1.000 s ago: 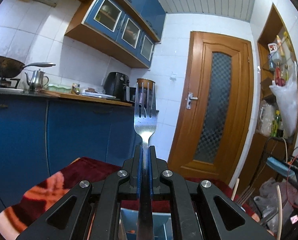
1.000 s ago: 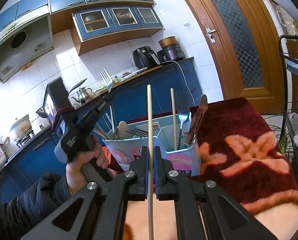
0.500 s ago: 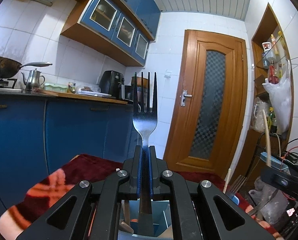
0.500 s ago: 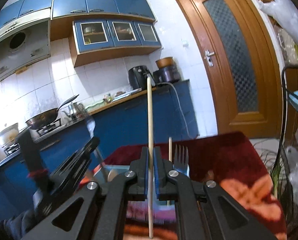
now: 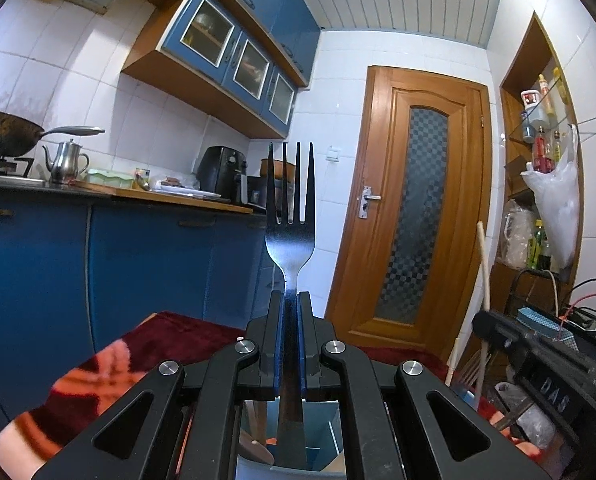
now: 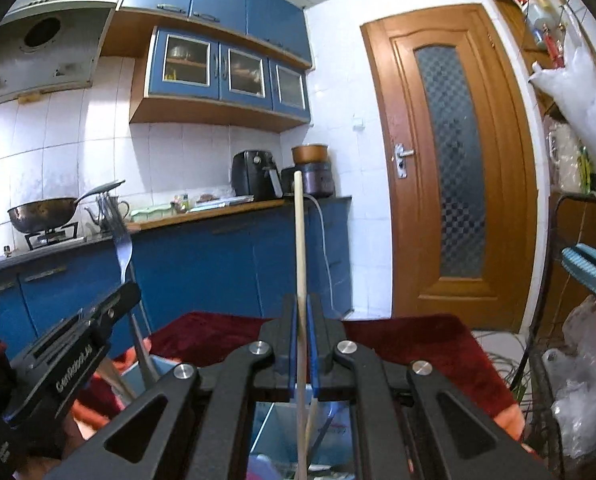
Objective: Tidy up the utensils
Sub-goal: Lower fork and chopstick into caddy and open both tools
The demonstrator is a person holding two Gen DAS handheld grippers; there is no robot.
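Note:
My left gripper (image 5: 291, 300) is shut on a metal fork (image 5: 290, 216) that stands upright, tines up, its handle running down between the pads. Under it sits the light blue utensil holder (image 5: 321, 440) with a wooden spoon inside. My right gripper (image 6: 302, 304) is shut on a pale wooden chopstick (image 6: 299, 236), also upright, above the holder (image 6: 270, 428). In the right wrist view the left gripper (image 6: 128, 284) and its fork (image 6: 118, 224) show at the left. In the left wrist view the right gripper body (image 5: 545, 364) and its chopstick (image 5: 483, 264) appear at the right.
The holder stands on a table under a dark red flowered cloth (image 6: 425, 344). Blue kitchen cabinets (image 5: 138, 264) with a wok, kettle and air fryer line the back. A wooden door (image 6: 449, 160) and cluttered shelves with bags (image 5: 553, 200) are at the right.
The right gripper has risen and levelled out with the chopstick, so the holder has dropped to the bottom of its view. The left gripper has stayed nearly still with the fork.

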